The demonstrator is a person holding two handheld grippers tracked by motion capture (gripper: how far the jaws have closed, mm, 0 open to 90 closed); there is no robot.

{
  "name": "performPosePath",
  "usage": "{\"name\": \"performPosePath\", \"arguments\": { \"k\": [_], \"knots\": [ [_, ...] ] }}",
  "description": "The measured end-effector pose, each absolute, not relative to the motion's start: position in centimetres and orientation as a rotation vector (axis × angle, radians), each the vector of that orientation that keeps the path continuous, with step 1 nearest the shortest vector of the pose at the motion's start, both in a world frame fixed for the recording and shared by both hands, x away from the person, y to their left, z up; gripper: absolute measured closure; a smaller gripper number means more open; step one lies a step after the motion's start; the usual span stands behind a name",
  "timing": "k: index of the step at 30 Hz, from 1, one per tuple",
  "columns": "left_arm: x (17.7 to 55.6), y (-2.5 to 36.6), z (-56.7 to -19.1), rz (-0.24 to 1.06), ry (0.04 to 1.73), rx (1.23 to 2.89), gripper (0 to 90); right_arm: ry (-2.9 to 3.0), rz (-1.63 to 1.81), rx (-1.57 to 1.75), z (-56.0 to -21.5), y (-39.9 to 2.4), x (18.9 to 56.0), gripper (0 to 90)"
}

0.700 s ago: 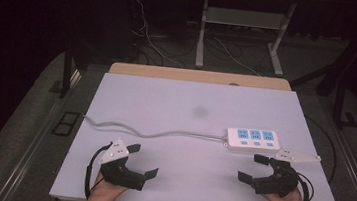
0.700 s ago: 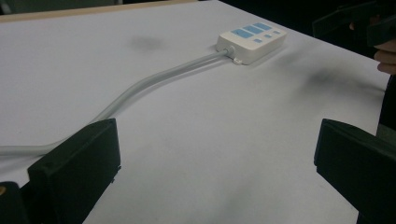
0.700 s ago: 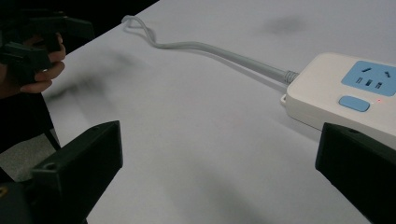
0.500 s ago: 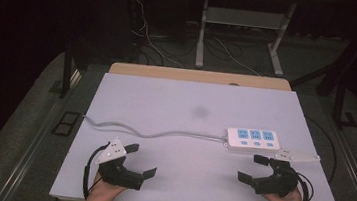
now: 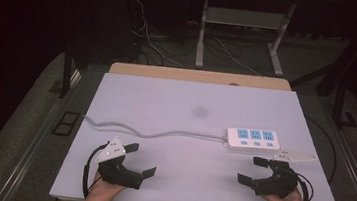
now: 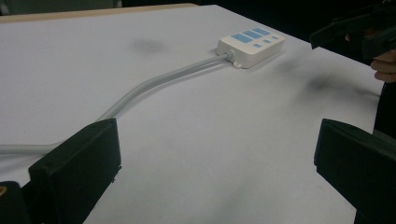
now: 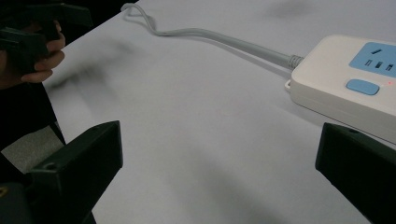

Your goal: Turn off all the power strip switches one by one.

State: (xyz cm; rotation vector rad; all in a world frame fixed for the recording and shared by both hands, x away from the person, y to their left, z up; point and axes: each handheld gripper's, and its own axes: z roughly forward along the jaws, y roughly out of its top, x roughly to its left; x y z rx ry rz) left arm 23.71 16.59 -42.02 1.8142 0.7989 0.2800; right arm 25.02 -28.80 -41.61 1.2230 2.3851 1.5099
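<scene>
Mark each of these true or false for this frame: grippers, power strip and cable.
1. Both grippers are open with nothing between the jaws. True: left gripper, right gripper.
2. The power strip sits nearer the right gripper. True.
3. The left gripper clamps the cable. False: the cable lies free on the table.
4. The power strip has red sockets. False: they are blue.

free: bare table (image 5: 186, 106) between both tools | obstacles: power strip (image 5: 253, 139) far right; cord (image 5: 153, 133) across the middle
</scene>
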Motion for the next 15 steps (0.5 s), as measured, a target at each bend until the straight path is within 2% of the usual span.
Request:
{"name": "performPosePath", "arguments": {
  "k": [15],
  "knots": [
    [24.03,16.56,-42.18,0.274,0.804,1.826,0.0,2.43,1.428,1.212,-41.2,-28.86,24.98,0.5]
  ]
}}
